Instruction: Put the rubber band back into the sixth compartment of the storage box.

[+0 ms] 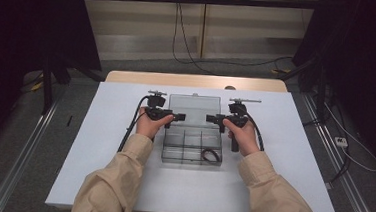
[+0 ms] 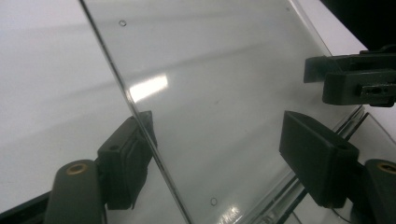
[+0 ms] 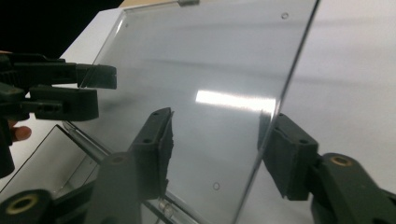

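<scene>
Straddling the raised clear lid (image 1: pixel 194 109) of a transparent compartment box (image 1: pixel 192 145), the two grippers are facing each other from its side edges. The box is sitting in the middle of the white table (image 1: pixel 98 145), its lid standing open at the far side and its divided tray lying nearer the person. A coiled black cable (image 1: pixel 211 156) is lying in the tray's front right compartment.

The left gripper (image 2: pixel 212 156) is reaching in from the lid's left edge; its jaws are standing apart with the edge running between them, the left pad close against the plastic and the other well clear of it. The right gripper (image 3: pixel 219 151) is mirroring that from the right edge, its jaws also parted around the lid's edge, neither pad visibly pressing on it. Each gripper view is catching the opposite gripper across the pane.
</scene>
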The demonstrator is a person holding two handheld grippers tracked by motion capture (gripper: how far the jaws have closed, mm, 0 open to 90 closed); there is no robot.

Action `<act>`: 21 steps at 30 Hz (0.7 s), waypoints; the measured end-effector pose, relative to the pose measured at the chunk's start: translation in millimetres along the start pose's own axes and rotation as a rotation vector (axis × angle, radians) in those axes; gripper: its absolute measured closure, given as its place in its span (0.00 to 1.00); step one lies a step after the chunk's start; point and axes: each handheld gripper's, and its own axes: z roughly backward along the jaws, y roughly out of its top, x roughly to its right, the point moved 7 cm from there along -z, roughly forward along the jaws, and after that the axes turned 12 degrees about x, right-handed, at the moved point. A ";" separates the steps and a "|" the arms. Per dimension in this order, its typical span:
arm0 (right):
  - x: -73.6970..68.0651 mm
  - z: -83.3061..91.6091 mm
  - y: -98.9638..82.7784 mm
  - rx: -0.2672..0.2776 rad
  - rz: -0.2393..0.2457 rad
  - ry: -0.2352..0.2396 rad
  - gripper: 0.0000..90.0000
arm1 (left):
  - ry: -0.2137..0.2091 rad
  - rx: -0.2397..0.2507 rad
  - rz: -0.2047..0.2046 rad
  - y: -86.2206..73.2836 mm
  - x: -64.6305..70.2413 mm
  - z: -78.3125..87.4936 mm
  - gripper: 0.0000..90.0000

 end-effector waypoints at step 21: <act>-16.7 31.8 15.8 0.071 0.149 0.030 0.73 | -0.022 0.107 -0.107 22.2 22.8 41.0 0.57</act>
